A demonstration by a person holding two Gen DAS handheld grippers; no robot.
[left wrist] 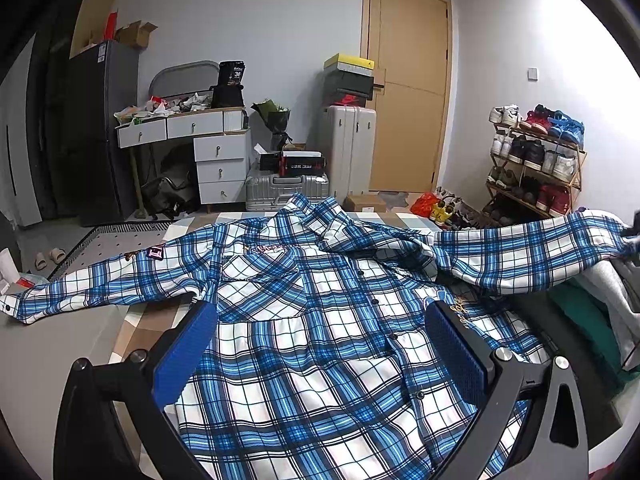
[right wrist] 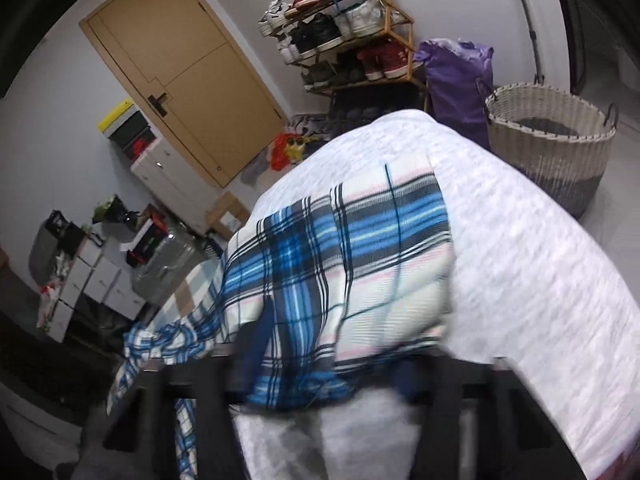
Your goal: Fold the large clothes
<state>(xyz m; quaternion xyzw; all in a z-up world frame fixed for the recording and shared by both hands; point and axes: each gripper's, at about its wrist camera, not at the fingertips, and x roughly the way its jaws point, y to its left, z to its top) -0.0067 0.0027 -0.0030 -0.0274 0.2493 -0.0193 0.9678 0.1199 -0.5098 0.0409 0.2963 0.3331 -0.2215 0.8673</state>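
A blue, white and black plaid button-front shirt [left wrist: 320, 304] lies front-up, spread across the bed, one sleeve stretched flat beyond the left finger, the other lifted past the right finger. The left gripper [left wrist: 320, 344] hovers over its hem, blue pads wide apart, holding nothing. The right gripper [right wrist: 320, 376] is clamped on the raised sleeve's cuff.

A white "36" is being shown on the black bag [left wrist: 231, 76] on the far desk [left wrist: 200, 117]. Other labels are being rendered too small to read.
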